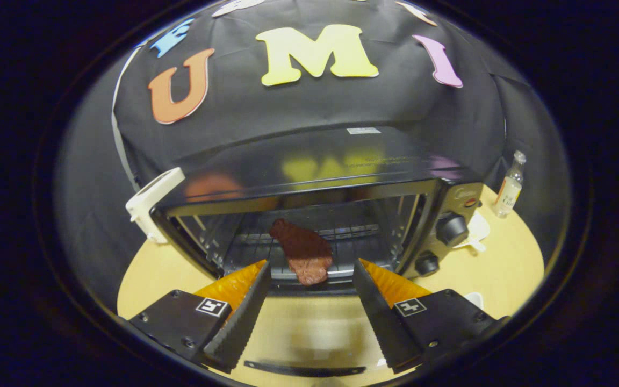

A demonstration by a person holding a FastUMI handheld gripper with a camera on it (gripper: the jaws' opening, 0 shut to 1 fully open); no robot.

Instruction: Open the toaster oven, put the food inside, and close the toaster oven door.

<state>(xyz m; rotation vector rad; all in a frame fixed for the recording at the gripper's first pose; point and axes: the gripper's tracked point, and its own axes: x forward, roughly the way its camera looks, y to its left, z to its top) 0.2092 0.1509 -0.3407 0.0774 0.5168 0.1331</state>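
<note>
The jaws (309, 306) hang spread and empty over the dropped-down door (304, 333)—the steak (304, 250), at twelve o'clock beyond them, lies on the toaster oven (315, 215) rack, so closing remains.

one toaster oven (309, 215), one steak (303, 250), two knobs (452, 229), one bottle (509, 185)

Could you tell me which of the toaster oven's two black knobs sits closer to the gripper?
The lower knob, smaller-looking and just beyond the open gripper; the upper knob sits higher, under the red light.

A small clear bottle (509, 185) stands on the wooden table (508, 258).
</note>
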